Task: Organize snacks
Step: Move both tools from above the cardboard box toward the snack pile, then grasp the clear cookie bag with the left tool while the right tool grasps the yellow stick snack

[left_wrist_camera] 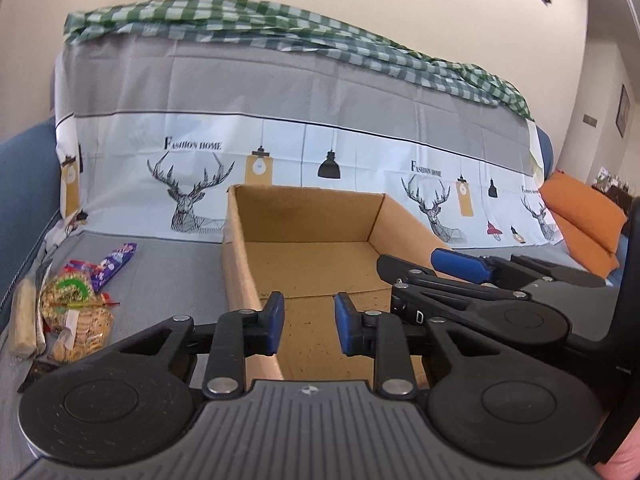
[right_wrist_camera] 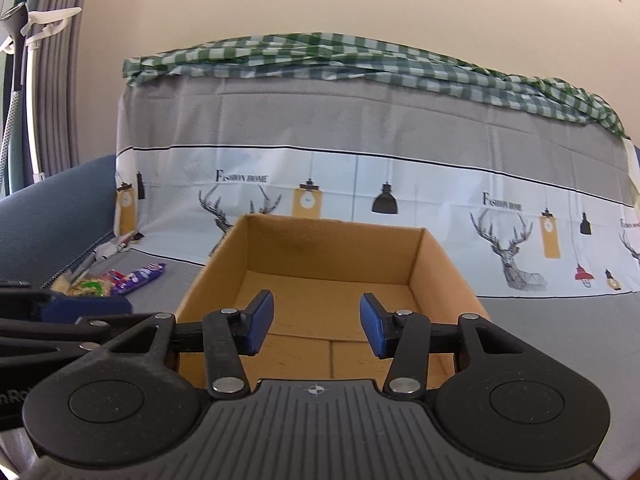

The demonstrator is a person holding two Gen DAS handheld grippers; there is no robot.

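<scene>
An open cardboard box [left_wrist_camera: 240, 280] stands on the grey-covered sofa seat, with nothing inside; it also shows in the right wrist view [right_wrist_camera: 444, 264]. A pile of snacks lies left of it: a clear bag of biscuits [left_wrist_camera: 76, 320], a purple packet [left_wrist_camera: 116, 262] and a pale long packet [left_wrist_camera: 22, 320]. The purple packet [right_wrist_camera: 140, 276] shows in the right wrist view too. My left gripper [left_wrist_camera: 308, 324] is open and empty over the box's near left corner. My right gripper [right_wrist_camera: 316, 324] is open and empty over the box's near edge; it also shows at the right of the left wrist view [left_wrist_camera: 456, 266].
The sofa back carries a grey cover printed with deer [left_wrist_camera: 188, 196] and a green checked cloth [left_wrist_camera: 280, 28] on top. An orange cushion [left_wrist_camera: 584, 216] lies at the far right. A blue armrest [right_wrist_camera: 48, 208] rises on the left.
</scene>
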